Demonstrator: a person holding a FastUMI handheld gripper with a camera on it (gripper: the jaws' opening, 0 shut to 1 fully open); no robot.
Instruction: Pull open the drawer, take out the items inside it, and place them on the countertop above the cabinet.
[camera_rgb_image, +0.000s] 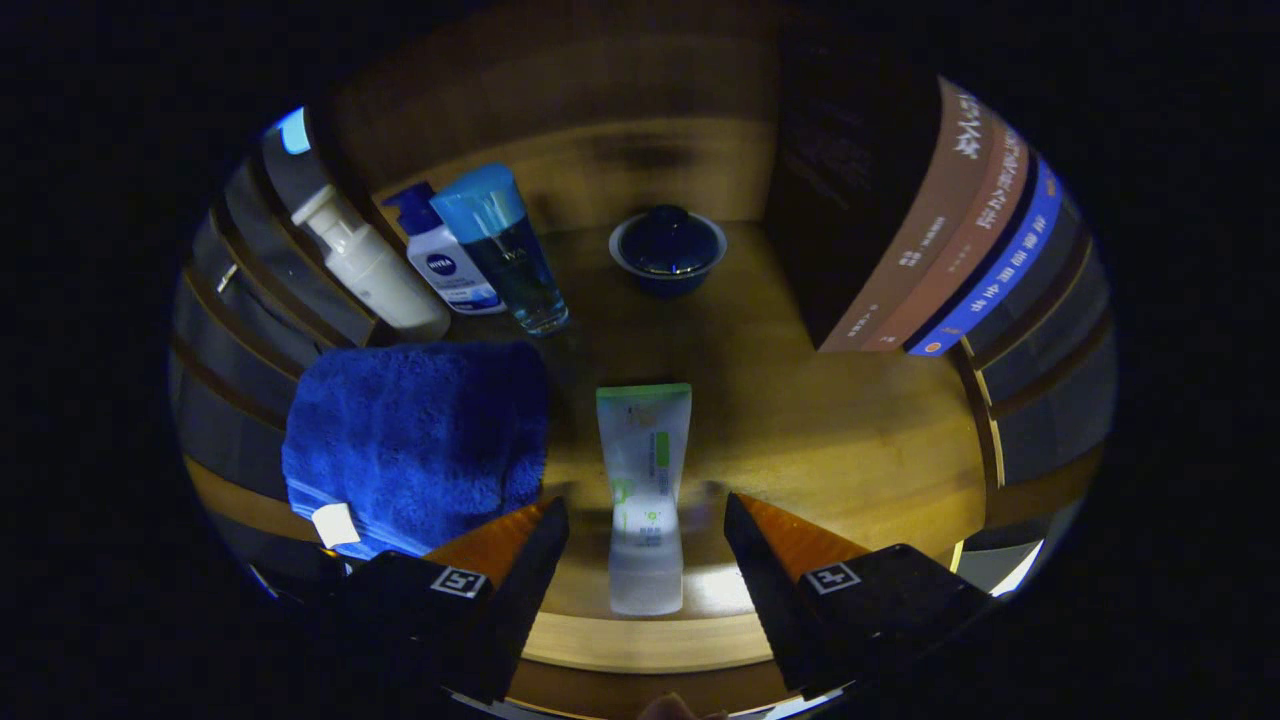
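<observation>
A white tube with green markings (645, 490) lies flat on the wooden countertop (830, 440), its lower end between my fingers. My gripper (647, 525) is open, and both fingertips stand a little apart from the tube's sides, not touching it. A folded blue towel (415, 440) lies just left of the tube and the left finger. Beyond the towel stand a white pump bottle (370, 265), a white bottle with a blue cap (445, 260) and a clear bottle with a light blue cap (505, 250).
A dark blue lidded bowl (668, 250) sits at the back of the countertop against the wooden wall. Several upright books (940, 240) stand at the right. Bare wood lies right of the tube. Slatted panels rise at both sides.
</observation>
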